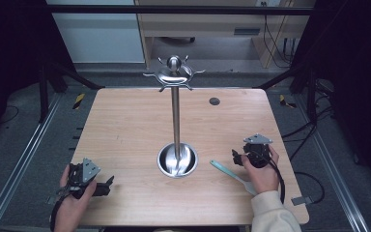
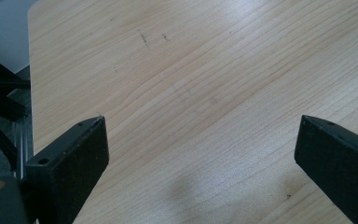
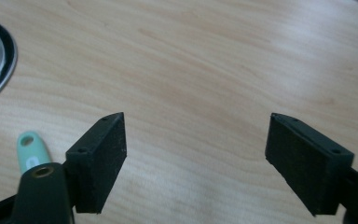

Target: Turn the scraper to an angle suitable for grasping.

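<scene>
Along the near edge of the desk (image 1: pixel 125 121), toward its left corner, the left gripper (image 1: pixel 107 185) rests low in the person's hand, its jaws spread wide over bare wood with nothing between them, as the left gripper view confirms. Toward the near right corner the right gripper (image 1: pixel 235 156) is also released, jaws standing well apart and empty. Just beside it, on the side toward the middle of the desk, lies a mint-green utensil (image 1: pixel 229 172), flat on the wood and running slantwise toward the near edge; its handle end with a hanging hole (image 3: pixel 27 140) peeks in at the lower left of the right gripper view, just outside the left jaw. What kind of utensil it is cannot be told, since the person's hand covers its nearer end.

Farther in, at the middle of the desk, stands a steel rack (image 1: pixel 176 116): a round dish base, an upright post, and a crown of hooks (image 1: pixel 174 75) at the top. No hook carries anything. A small dark grommet (image 1: pixel 214 101) sits near the far edge.

By my reading, the work is at its very start: the utensil is not yet grasped. The next move calls for the right gripper to shift sideways over the handle, line its jaws across it, and close, ready to lift the hole toward a hook.
</scene>
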`<state>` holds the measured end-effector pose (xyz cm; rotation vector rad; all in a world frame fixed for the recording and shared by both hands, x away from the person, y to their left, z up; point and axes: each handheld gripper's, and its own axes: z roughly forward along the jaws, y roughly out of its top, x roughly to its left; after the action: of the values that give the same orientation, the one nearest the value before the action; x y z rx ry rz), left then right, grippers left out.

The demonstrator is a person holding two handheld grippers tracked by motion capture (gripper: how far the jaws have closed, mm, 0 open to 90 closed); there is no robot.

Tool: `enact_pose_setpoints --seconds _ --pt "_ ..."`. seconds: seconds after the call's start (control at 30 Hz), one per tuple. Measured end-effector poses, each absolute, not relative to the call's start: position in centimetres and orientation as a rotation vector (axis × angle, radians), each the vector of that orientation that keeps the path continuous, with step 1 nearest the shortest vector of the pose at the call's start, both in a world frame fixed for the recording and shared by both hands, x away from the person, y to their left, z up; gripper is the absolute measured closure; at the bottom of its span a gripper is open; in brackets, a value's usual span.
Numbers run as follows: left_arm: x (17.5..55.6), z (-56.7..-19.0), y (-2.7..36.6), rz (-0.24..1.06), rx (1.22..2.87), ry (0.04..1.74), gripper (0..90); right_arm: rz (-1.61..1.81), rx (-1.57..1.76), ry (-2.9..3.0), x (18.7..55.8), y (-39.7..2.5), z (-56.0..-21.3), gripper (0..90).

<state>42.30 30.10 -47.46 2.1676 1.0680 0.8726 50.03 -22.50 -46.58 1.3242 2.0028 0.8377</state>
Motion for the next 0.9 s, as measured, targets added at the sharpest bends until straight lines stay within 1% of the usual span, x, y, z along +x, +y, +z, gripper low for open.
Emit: enact_pose_setpoints --seconds 0.13,0.27,0.33,0.4,0.47,0.5,0.57,0.6,0.67,0.7,0.83,0.9 --pt "42.4 -47.5 30.0 0.870 2.172 1.066 2.7 0.824 1.300 1.990 50.3 -21.9 -46.7 19.0" --pt "42.4 -47.5 30.0 0.872 2.172 1.064 2.6 0.755 1.310 2.020 50.7 -21.2 -46.7 19.8" --pt "42.3 -47.4 30.0 0.875 2.171 1.063 2.6 0.737 1.326 2.021 50.8 -20.9 -46.7 21.8" --pt "42.3 -47.4 30.0 0.875 2.172 1.061 2.6 0.747 1.308 2.036 50.8 -20.8 -46.6 29.8" --pt "42.3 -47.4 30.0 0.875 2.172 1.059 2.6 0.754 1.307 2.041 50.7 -20.7 -46.5 31.3" --pt "42.3 -47.4 29.9 0.875 2.175 1.057 2.6 0.763 1.301 2.063 50.7 -20.7 -46.5 43.3" --pt "42.3 -47.5 29.9 0.874 2.174 1.057 2.6 0.768 1.285 2.088 50.6 -20.4 -46.5 49.0" --pt "42.4 -47.5 29.9 0.874 2.175 1.057 2.6 0.769 1.279 2.105 50.6 -20.3 -46.5 55.8" --pt "42.4 -47.5 29.9 0.873 2.173 1.058 2.7 0.774 1.253 2.142 50.6 -20.0 -46.5 63.5" --pt "42.4 -47.5 29.9 0.874 2.171 1.059 2.6 0.771 1.241 2.157 50.6 -19.8 -46.6 68.9" --pt "42.4 -47.4 29.9 0.876 2.174 1.057 2.7 0.762 1.194 2.224 50.4 -19.0 -46.6 82.6" --pt "42.4 -47.4 29.9 0.875 2.175 1.056 2.6 0.773 1.177 2.245 50.3 -18.6 -46.6 86.6"
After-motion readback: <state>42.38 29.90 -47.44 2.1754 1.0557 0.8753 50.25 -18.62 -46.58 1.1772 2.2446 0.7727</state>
